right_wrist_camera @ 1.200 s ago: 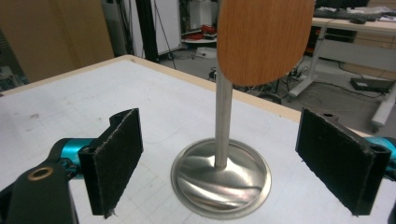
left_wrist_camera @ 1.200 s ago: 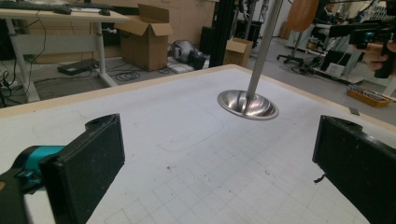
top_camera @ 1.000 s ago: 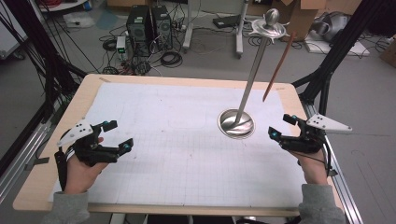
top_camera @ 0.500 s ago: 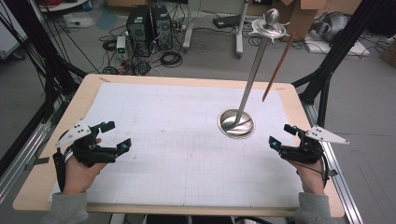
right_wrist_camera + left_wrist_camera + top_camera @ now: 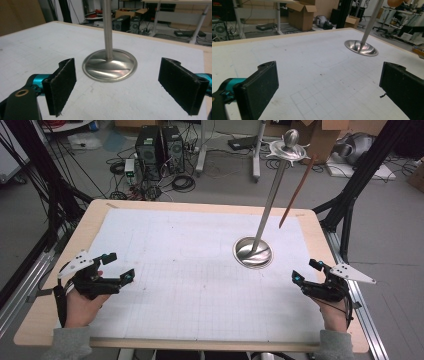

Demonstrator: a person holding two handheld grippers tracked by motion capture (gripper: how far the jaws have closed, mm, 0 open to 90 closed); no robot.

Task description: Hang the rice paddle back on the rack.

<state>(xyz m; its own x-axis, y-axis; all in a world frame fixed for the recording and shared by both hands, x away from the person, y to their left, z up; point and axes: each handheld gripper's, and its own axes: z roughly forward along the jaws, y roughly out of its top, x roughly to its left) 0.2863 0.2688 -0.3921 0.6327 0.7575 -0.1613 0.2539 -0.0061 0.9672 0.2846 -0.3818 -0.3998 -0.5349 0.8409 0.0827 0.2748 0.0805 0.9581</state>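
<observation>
A shiny metal stand has a round dished base (image 5: pixel 252 252) on the white gridded mat (image 5: pixel 190 270), right of centre, and a thin pole (image 5: pixel 270 200) rising to a capped top. A brown stick (image 5: pixel 297 190) hangs beside the pole's upper part. My left gripper (image 5: pixel 118 266) is held low at the mat's left edge, open and empty. My right gripper (image 5: pixel 305 271) is held at the right, just in front of the base, open and empty. In the right gripper view the base (image 5: pixel 110 65) sits straight ahead of the gripper (image 5: pixel 120 85). In the left gripper view the base (image 5: pixel 361 48) lies far off to the right of the gripper (image 5: pixel 329 90).
The wooden table edge (image 5: pixel 200 344) frames the mat. Black frame legs (image 5: pixel 350 195) stand at the right, rails along both sides. Computers and cables (image 5: pixel 160 155) lie on the floor beyond the far edge.
The right gripper has drawn back toward the person and away from the stand base. The left gripper has shifted slightly left and back. Both stay open.
</observation>
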